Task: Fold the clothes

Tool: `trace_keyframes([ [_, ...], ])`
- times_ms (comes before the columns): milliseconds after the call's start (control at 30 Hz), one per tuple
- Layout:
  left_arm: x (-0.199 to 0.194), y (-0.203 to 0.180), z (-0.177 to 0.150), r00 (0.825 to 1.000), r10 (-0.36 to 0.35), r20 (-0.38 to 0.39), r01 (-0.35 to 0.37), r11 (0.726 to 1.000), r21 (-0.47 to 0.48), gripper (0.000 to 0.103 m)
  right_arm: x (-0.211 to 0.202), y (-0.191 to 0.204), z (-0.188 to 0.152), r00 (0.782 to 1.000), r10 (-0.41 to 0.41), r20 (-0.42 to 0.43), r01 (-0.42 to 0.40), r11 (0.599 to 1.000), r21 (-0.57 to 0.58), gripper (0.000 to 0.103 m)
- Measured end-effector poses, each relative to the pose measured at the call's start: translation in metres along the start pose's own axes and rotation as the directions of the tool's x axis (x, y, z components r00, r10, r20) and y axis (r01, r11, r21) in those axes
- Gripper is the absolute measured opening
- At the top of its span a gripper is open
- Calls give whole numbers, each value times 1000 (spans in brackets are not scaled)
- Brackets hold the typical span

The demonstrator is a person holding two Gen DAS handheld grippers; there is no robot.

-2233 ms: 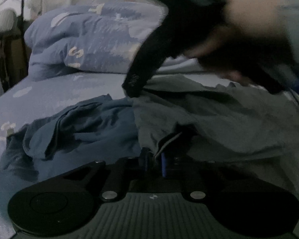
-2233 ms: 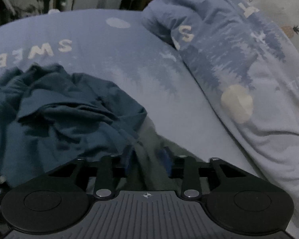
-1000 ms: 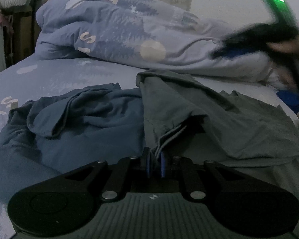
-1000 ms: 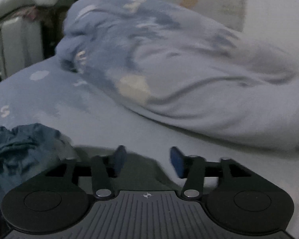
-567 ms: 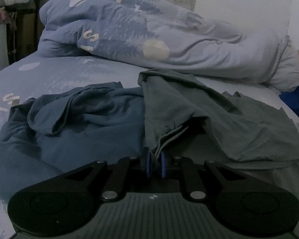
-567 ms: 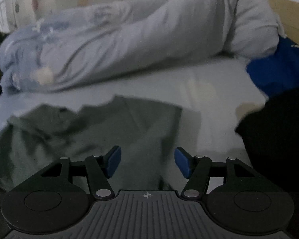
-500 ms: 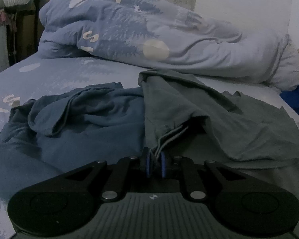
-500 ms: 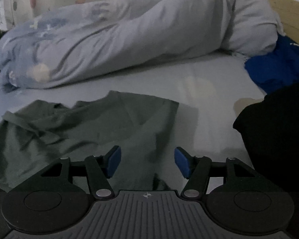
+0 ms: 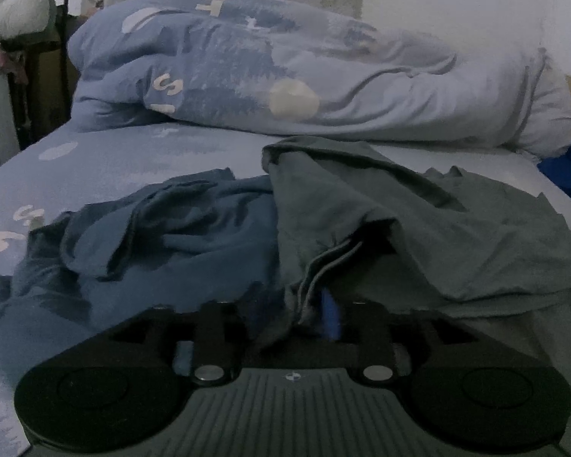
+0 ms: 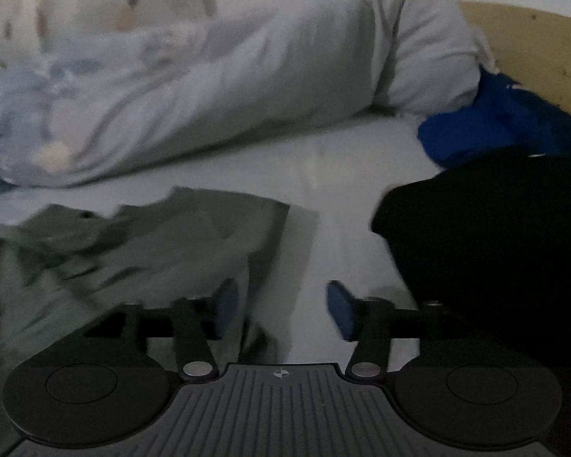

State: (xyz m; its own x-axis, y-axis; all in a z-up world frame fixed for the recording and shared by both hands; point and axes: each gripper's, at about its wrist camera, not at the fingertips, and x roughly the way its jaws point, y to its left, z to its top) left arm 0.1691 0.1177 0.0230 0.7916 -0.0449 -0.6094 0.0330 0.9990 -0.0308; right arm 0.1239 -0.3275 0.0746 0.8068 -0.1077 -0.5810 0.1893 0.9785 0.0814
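Note:
A grey-green shirt [image 9: 418, 221] lies partly folded on the bed. My left gripper [image 9: 310, 304] is shut on its hemmed edge and holds it low over the bed. A crumpled blue garment [image 9: 171, 236] lies just left of the shirt, touching it. In the right wrist view the same shirt [image 10: 133, 251] spreads to the left. My right gripper [image 10: 279, 306] is open and empty, low over the shirt's right edge, with the left pad over the cloth and the right pad over bare sheet.
A rolled duvet [image 9: 285, 72] lies across the back of the bed, also in the right wrist view [image 10: 247, 87]. A black garment [image 10: 487, 251] and a bright blue one [image 10: 487, 122] lie at the right. A wooden bed frame [image 10: 533, 45] is behind them.
My right gripper has swung from the far side of the bed to the shirt's right edge and come lower over it, jaws open. My left gripper has stayed shut on the shirt's hem.

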Motion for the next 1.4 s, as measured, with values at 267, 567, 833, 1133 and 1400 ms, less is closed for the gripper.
trace_keyframes([
  [267,-58,15,9,996,-14,84,17,999,-40,85,-149,-43,-28,995,94,26,-95,994,56,71],
  [567,-183,35,-3,984,-88,157,111,984,-141,88,-283,-63,-50,985,171,39,-170,985,-13,73],
  [833,-257,32,-13,986,-161,47,166,974,-151,95,-344,-72,-66,955,284,83,-285,959,0,84],
  [1133,-228,6,-80,971,-88,-224,64,992,-110,89,-285,-63,-131,954,298,-22,-297,953,59,83],
  [1400,-203,1,-105,958,-39,-285,4,992,-123,54,-269,-35,-153,959,277,-68,-280,959,-46,83],
])
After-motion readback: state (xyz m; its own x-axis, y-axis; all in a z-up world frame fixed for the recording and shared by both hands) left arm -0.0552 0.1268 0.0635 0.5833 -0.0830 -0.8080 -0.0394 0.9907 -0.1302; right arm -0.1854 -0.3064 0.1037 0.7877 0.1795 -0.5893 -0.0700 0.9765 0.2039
